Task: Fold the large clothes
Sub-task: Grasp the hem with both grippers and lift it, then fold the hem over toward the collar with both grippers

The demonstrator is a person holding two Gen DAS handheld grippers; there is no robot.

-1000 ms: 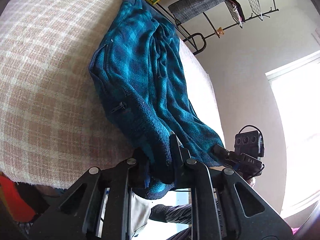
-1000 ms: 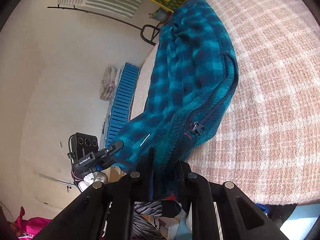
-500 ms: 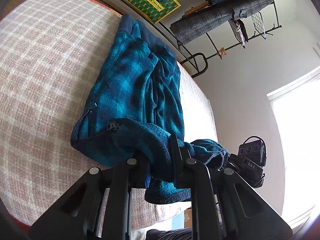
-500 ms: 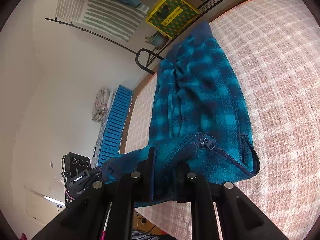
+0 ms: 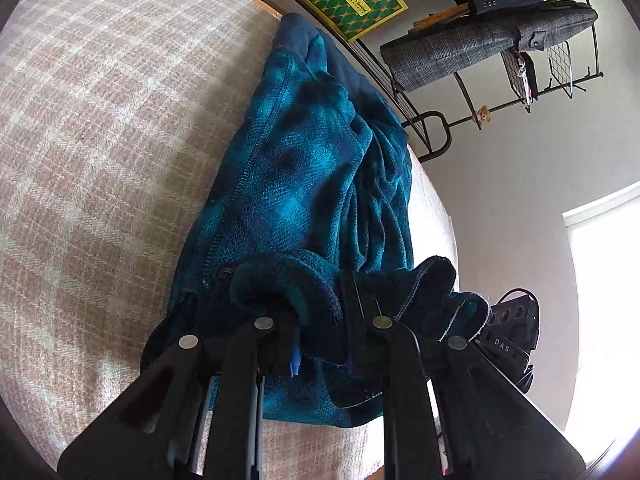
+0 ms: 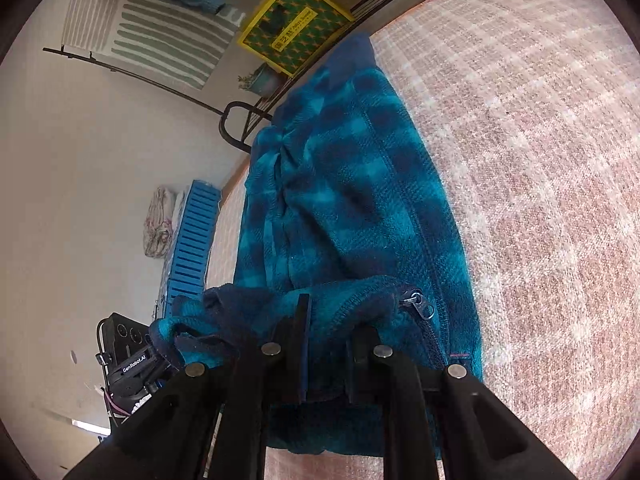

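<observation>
Between the fingers of the left tongs [image 5: 320, 312] a thick roll of the teal plaid fleece jacket [image 5: 316, 184] is being pinched, the dark hem curling over the left finger and bunching against the right one. The right tongs [image 6: 328, 336] are gripping the same near edge of the fleece jacket [image 6: 352, 208] just beside the zipper pull [image 6: 420, 304], with cloth wedged tight between their fingers. Each pair is showing at the edge of the other's view, the two holding the lifted hem close together. The gripped edge is doubling back over the rest of the garment, which is lying lengthwise on the bed [image 5: 100, 160], its far end reaching the bed's far edge. The pink and white checked bedspread [image 6: 540, 160] is stretching out beside it. Beyond the bed a yellow and green box [image 6: 292, 36] is sitting by a black metal clothes rack [image 5: 440, 128] hung with grey garments, and a blue slatted crate [image 6: 192, 240] is leaning near the wall.
</observation>
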